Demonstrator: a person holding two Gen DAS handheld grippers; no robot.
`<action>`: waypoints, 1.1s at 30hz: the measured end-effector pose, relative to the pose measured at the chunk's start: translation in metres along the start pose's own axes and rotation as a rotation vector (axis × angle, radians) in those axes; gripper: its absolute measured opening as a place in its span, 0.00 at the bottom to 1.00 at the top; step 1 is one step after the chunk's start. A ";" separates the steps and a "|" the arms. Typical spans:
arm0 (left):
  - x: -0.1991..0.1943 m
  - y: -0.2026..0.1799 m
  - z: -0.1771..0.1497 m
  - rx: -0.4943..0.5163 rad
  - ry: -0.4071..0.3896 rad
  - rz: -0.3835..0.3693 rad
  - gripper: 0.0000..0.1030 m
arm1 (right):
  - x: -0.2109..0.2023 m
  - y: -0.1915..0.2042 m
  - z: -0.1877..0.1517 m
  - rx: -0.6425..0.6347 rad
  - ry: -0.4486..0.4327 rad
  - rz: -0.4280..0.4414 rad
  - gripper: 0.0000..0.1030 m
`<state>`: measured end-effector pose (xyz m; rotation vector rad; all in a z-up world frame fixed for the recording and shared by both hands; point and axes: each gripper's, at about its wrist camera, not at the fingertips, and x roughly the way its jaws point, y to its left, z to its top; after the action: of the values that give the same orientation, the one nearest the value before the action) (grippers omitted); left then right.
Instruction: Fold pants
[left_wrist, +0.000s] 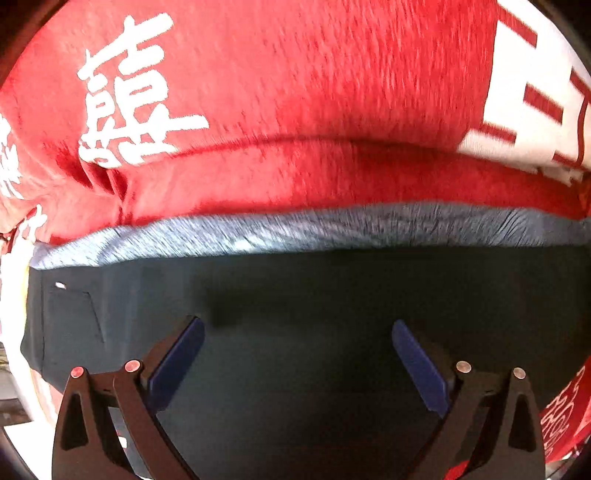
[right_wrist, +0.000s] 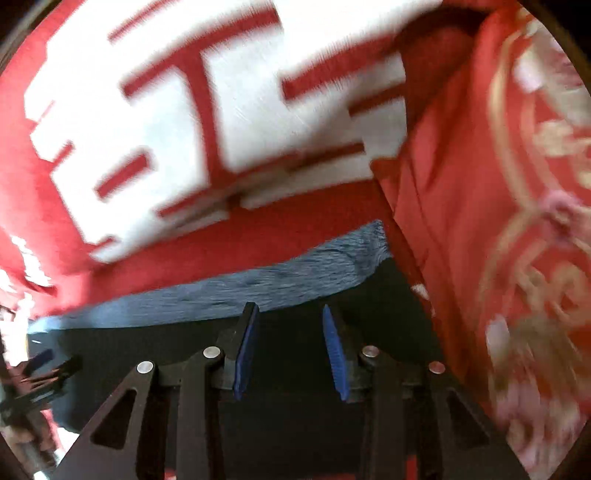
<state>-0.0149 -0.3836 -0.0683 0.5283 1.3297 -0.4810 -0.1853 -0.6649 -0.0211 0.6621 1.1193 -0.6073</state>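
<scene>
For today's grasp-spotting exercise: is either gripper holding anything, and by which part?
Nothing is held. The left gripper and right gripper are both open above the dark pants, with no cloth between their fingers.

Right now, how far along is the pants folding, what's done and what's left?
Done: the dark pants lie flat on the red blanket, their blue fleece lining showing along the far edge. In hand: nothing; the left gripper is wide open and the right gripper is partly open, both empty over the fabric. Left: whether any fold is made cannot be told; gripping and folding remain.
</scene>
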 end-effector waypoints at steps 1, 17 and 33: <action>0.002 0.000 -0.002 -0.006 -0.007 -0.006 0.99 | 0.002 -0.009 -0.002 -0.009 -0.010 -0.014 0.34; 0.002 0.036 0.007 -0.031 -0.044 -0.053 1.00 | -0.037 0.000 -0.073 0.144 0.100 0.227 0.56; 0.024 0.207 0.023 -0.058 0.003 -0.014 1.00 | -0.034 0.143 -0.162 0.204 0.200 0.469 0.60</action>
<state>0.1334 -0.2349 -0.0704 0.4725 1.3471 -0.4515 -0.1895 -0.4462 -0.0121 1.1410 1.0431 -0.2556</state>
